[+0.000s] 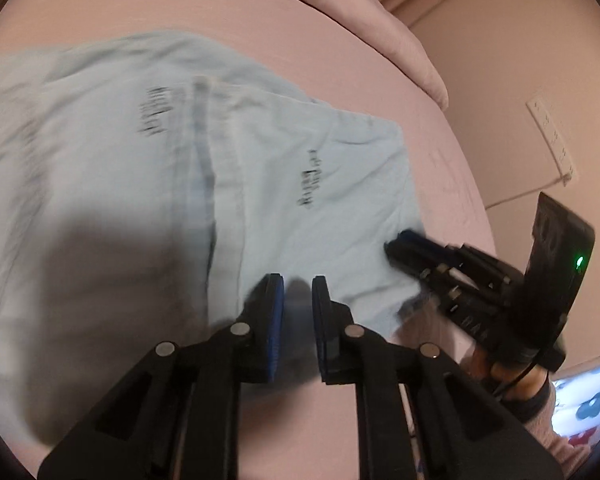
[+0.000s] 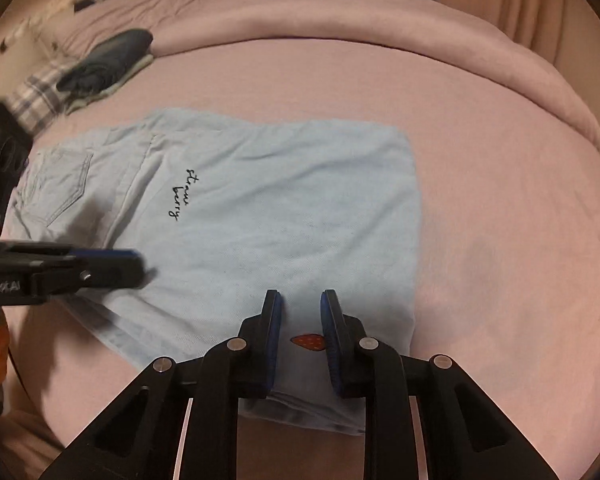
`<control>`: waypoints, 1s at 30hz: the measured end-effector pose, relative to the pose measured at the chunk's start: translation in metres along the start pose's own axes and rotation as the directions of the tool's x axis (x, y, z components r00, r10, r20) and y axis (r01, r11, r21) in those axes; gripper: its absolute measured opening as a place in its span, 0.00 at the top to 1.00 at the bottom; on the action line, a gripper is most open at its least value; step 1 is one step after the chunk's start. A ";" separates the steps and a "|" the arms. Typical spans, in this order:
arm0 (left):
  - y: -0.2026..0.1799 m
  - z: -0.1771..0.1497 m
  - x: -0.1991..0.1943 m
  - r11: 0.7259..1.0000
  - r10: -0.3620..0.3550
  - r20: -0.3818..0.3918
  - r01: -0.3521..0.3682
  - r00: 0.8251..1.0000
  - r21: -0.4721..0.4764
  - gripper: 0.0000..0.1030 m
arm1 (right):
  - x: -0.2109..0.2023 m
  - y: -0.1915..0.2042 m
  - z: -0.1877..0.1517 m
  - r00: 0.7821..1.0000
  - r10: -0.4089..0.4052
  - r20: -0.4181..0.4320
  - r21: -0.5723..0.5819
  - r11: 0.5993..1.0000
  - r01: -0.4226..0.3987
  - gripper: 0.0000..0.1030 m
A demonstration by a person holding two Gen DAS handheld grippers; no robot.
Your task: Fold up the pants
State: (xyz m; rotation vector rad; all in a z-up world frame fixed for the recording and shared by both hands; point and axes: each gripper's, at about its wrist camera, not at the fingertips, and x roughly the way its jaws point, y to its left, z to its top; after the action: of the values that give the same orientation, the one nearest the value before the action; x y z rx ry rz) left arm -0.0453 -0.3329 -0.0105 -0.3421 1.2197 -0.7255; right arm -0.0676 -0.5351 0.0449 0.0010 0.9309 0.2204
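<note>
Light blue pants (image 2: 284, 216) lie folded flat on a pink bed, with black script lettering and a small red strawberry patch (image 2: 309, 341). They also show in the left wrist view (image 1: 140, 184). My left gripper (image 1: 298, 284) hovers over the near edge of the pants, jaws slightly apart and empty. It shows from the side in the right wrist view (image 2: 140, 268). My right gripper (image 2: 300, 300) hovers over the pants near the strawberry patch, jaws slightly apart with nothing between them. It shows in the left wrist view (image 1: 396, 244) at the pants' right edge.
A dark folded garment (image 2: 108, 60) lies on a plaid cloth (image 2: 40, 96) at the far left of the bed. A rolled pink duvet (image 2: 380, 28) runs along the far side. The pink sheet (image 2: 500, 220) extends right of the pants. A wall socket strip (image 1: 552, 132) is on the wall.
</note>
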 end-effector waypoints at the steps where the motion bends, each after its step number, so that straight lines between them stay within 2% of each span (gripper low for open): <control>1: 0.001 -0.003 -0.003 1.000 0.006 0.011 -0.006 1.000 0.001 0.87 | 0.000 0.014 0.008 0.999 0.040 0.024 -0.020 0.999 -0.040 0.76; 3: 0.008 -0.010 -0.013 1.000 0.009 0.037 -0.009 0.999 0.003 0.87 | -0.005 0.029 0.020 0.991 0.119 0.055 -0.080 0.990 -0.114 0.76; 5: 0.013 -0.013 -0.014 1.000 -0.012 0.043 0.013 0.999 -0.027 0.87 | 0.004 0.052 0.038 0.979 0.198 0.048 -0.144 0.971 -0.189 0.76; 6: 0.014 -0.014 -0.013 0.999 -0.019 0.048 0.021 0.999 -0.036 0.87 | 0.011 0.057 0.041 0.978 0.208 0.035 -0.165 0.966 -0.199 0.76; 8: 0.014 -0.014 -0.013 0.999 -0.021 0.054 0.022 0.998 -0.034 0.87 | 0.033 0.078 0.052 0.981 0.196 -0.006 -0.232 0.954 -0.192 0.83; 12: 0.026 -0.021 -0.026 0.999 -0.024 0.054 0.025 0.998 -0.028 0.87 | 0.066 0.113 0.078 0.975 0.207 -0.079 -0.312 0.924 -0.221 0.85; 13: 0.025 -0.022 -0.028 0.999 -0.022 0.057 0.024 0.998 -0.030 0.87 | 0.071 0.120 0.083 0.977 0.196 -0.086 -0.330 0.919 -0.214 0.90; 17: 0.028 -0.019 -0.030 0.997 -0.047 0.056 0.050 0.997 -0.053 0.87 | 0.079 0.116 0.097 0.963 0.252 -0.097 -0.273 0.924 -0.269 0.93; 20: 0.028 -0.020 -0.029 0.997 -0.052 0.050 0.054 0.997 -0.050 0.87 | 0.072 0.106 0.088 0.959 0.273 -0.078 -0.227 0.932 -0.283 0.96; 24: 0.028 -0.020 -0.040 0.997 -0.065 0.059 0.068 0.996 -0.044 0.84 | 0.035 0.095 0.074 0.953 0.302 0.020 -0.166 0.941 -0.295 0.96; 26: 0.031 -0.022 -0.050 0.997 -0.062 0.078 0.065 0.995 -0.042 0.78 | 0.014 0.088 0.059 0.952 0.303 0.039 -0.155 0.943 -0.294 0.96; 28: 0.037 -0.026 -0.061 0.998 -0.040 0.101 0.046 0.994 -0.048 0.62 | 0.001 0.087 0.035 0.951 0.306 0.030 -0.151 0.942 -0.298 0.96; 30: 0.046 -0.030 -0.076 0.996 -0.030 0.133 0.041 0.991 -0.074 0.60 | -0.002 0.090 0.012 0.949 0.315 0.005 -0.168 0.936 -0.310 0.96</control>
State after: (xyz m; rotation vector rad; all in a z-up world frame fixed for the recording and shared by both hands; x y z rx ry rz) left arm -0.0706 -0.2443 0.0071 -0.4690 1.1204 -0.6773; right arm -0.0761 -0.4464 0.0622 -0.0003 0.8754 0.5915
